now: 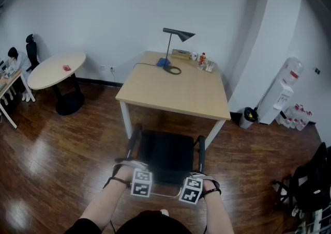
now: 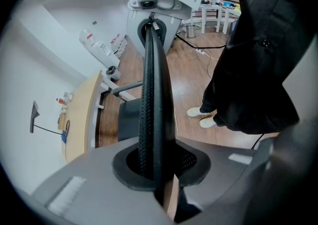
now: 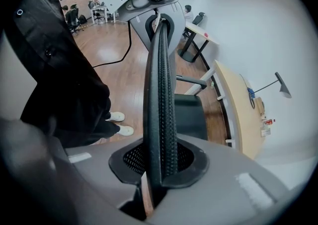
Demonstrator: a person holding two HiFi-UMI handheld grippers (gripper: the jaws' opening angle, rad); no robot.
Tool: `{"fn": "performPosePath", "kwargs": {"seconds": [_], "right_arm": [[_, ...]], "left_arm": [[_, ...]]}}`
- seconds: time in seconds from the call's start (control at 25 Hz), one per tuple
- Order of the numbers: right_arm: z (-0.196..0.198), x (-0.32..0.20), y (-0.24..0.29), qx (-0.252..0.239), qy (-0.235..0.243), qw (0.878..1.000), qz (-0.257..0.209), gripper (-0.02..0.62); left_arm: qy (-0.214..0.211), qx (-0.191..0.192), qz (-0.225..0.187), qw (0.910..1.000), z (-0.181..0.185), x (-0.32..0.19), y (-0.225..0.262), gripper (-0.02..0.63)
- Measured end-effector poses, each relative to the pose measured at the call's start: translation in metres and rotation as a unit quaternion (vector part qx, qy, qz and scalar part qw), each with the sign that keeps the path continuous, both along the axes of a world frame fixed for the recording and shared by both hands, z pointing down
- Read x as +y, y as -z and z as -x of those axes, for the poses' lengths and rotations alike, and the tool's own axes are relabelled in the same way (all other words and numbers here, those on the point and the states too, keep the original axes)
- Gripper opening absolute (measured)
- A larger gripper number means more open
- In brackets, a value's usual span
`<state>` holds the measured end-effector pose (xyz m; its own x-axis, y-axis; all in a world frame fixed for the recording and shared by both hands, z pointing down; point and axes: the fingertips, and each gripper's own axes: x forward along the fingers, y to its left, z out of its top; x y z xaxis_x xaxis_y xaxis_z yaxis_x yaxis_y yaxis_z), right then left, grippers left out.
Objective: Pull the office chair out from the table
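The black office chair (image 1: 165, 153) stands with its seat half under the front edge of the light wooden table (image 1: 176, 91). My left gripper (image 1: 140, 180) and right gripper (image 1: 191, 186) point down onto the top of its backrest, side by side. In the left gripper view the thin mesh backrest (image 2: 151, 95) runs edge-on through the left gripper (image 2: 159, 169), pinched between the jaws. The right gripper view shows the same backrest (image 3: 160, 95) clamped in the right gripper (image 3: 158, 169). Each gripper view shows the other gripper at the far end of the backrest.
A desk lamp (image 1: 173, 47) and small bottles (image 1: 202, 61) sit at the table's far edge. A round white table (image 1: 54, 70) stands left, a water dispenser (image 1: 284, 93) and bin (image 1: 249, 117) right, dark gear (image 1: 310, 186) at the right edge. My shoes (image 2: 201, 117) are behind the chair.
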<state>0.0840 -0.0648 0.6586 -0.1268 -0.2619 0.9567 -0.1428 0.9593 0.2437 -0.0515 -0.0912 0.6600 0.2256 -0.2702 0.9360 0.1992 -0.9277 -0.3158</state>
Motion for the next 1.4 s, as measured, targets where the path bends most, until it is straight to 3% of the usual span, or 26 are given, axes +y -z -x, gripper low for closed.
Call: {"fn": "performPosePath", "kwargs": {"seconds": [0.76,1.04,1.08,1.16,1.24,1.32,1.4], "right_arm": [[0.005,0.027,0.0,-0.001,-0.009,1.0,0.003,0.081],[0.005,0.031,-0.001,-0.001,-0.013,1.0,-0.017,0.084],[0.005,0.029,0.0,-0.005,-0.013,1.0,-0.027,0.089],[0.007,0.023,0.007,-0.02,-0.013,0.998,-0.054,0.116],[0.007,0.018,0.016,-0.033,-0.021,0.996,-0.079,0.143],[0.004,0.016,0.025,-0.038,-0.034,0.994,-0.094,0.162],[0.002,0.02,0.033,-0.038,-0.043,0.993,-0.107,0.174]], "left_arm": [[-0.004,-0.001,-0.001,1.0,0.005,0.027,0.001,0.054],[-0.008,0.007,-0.022,0.9997,0.004,0.032,-0.001,0.055],[-0.01,0.011,-0.027,0.9995,0.004,0.031,0.0,0.056],[-0.009,0.028,-0.037,0.9989,0.006,0.029,0.004,0.123],[0.001,0.067,-0.053,0.9964,0.006,0.025,0.016,0.173],[0.011,0.11,-0.072,0.9912,0.004,0.023,0.035,0.178],[0.017,0.131,-0.085,0.9876,0.006,0.026,0.051,0.183]]}}
